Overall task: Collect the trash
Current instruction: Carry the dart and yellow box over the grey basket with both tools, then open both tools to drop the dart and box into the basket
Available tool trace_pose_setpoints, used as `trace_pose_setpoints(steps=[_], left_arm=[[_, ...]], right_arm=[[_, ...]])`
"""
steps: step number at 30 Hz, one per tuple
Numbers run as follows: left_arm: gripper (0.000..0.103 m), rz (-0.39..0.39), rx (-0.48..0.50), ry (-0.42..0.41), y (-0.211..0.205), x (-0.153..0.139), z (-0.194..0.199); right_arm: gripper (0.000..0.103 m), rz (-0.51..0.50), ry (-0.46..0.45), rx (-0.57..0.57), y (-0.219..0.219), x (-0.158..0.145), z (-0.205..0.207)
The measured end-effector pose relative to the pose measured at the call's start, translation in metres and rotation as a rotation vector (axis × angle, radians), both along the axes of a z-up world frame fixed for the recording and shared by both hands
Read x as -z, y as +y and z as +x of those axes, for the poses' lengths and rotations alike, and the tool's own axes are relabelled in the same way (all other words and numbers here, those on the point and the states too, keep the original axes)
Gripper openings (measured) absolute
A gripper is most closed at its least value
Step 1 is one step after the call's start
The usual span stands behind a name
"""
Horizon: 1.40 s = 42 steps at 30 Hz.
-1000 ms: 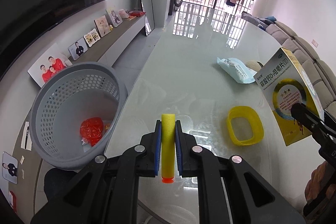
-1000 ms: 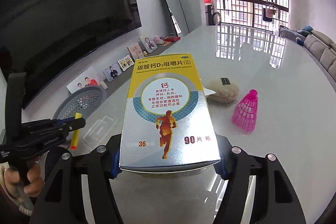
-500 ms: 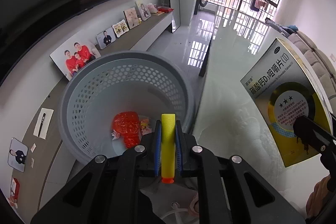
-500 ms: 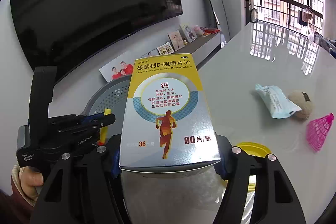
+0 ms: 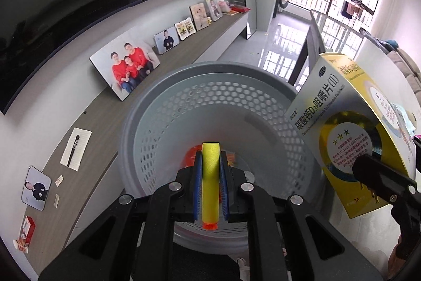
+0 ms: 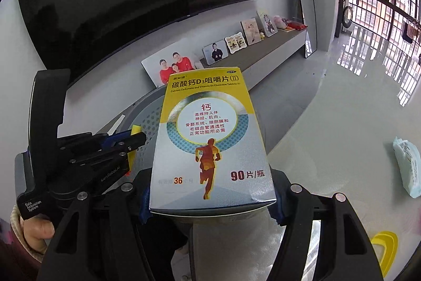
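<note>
Two grips: left gripper [image 5: 210, 188] clamps yellow foam dart [image 5: 210, 183] above grey basket [image 5: 168, 107], frame centre; right gripper [image 6: 210, 204] clamps tablet box [image 6: 210, 138].

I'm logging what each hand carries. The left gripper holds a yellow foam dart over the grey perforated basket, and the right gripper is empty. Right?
Not quite: the right gripper isn't empty. The right wrist view shows it clamping a yellow and silver tablet box. The rest stands.
</note>
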<state>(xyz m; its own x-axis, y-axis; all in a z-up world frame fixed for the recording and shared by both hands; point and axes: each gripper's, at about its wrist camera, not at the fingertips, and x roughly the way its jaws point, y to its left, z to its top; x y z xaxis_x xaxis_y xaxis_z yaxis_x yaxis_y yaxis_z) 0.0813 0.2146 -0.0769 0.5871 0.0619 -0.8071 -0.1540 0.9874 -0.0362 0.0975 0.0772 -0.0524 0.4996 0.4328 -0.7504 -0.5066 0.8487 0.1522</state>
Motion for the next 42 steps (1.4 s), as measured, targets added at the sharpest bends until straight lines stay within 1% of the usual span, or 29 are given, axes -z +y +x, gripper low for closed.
trace_pose_setpoints(steps=[4,11,18,20,23,26,27,28,30,31,32,33,42], left_arm=[[0.013,0.011,-0.023,0.005,0.009,0.005,0.005],[0.013,0.079,-0.065,0.014,0.018,0.01,0.01],[0.013,0.083,-0.078,0.024,0.024,0.014,0.013],[0.013,0.083,-0.079,0.024,0.023,0.014,0.014],[0.013,0.082,-0.082,0.025,0.023,0.013,0.015],[0.018,0.083,-0.082,0.017,0.023,0.012,0.015],[0.023,0.085,-0.083,0.016,0.023,0.011,0.014],[0.026,0.085,-0.084,0.015,0.023,0.011,0.015],[0.041,0.089,-0.088,0.01,0.023,0.01,0.014],[0.046,0.091,-0.09,0.007,0.023,0.01,0.014],[0.053,0.093,-0.092,0.003,0.024,0.009,0.013],[0.057,0.096,-0.094,-0.001,0.024,0.008,0.013],[0.058,0.093,-0.093,0.006,0.024,0.007,0.013]], right_arm=[[0.064,-0.019,0.015,-0.014,0.015,0.006,0.007],[0.064,-0.047,0.033,-0.015,0.019,0.017,0.012],[0.064,-0.045,0.038,-0.01,0.022,0.019,0.016],[0.064,-0.029,0.037,-0.021,0.022,0.017,0.016],[0.064,-0.038,0.014,-0.025,0.026,0.015,0.015],[0.064,-0.025,-0.006,-0.028,0.025,0.01,0.014],[0.064,-0.02,-0.014,-0.026,0.024,0.009,0.013],[0.064,-0.014,-0.019,-0.025,0.022,0.007,0.013],[0.064,-0.006,-0.023,-0.025,0.021,0.006,0.012],[0.064,-0.004,-0.025,-0.024,0.02,0.005,0.012],[0.064,-0.002,-0.025,-0.024,0.019,0.005,0.012],[0.064,0.0,-0.025,-0.024,0.019,0.004,0.012],[0.064,0.011,-0.023,-0.015,0.015,0.004,0.012]])
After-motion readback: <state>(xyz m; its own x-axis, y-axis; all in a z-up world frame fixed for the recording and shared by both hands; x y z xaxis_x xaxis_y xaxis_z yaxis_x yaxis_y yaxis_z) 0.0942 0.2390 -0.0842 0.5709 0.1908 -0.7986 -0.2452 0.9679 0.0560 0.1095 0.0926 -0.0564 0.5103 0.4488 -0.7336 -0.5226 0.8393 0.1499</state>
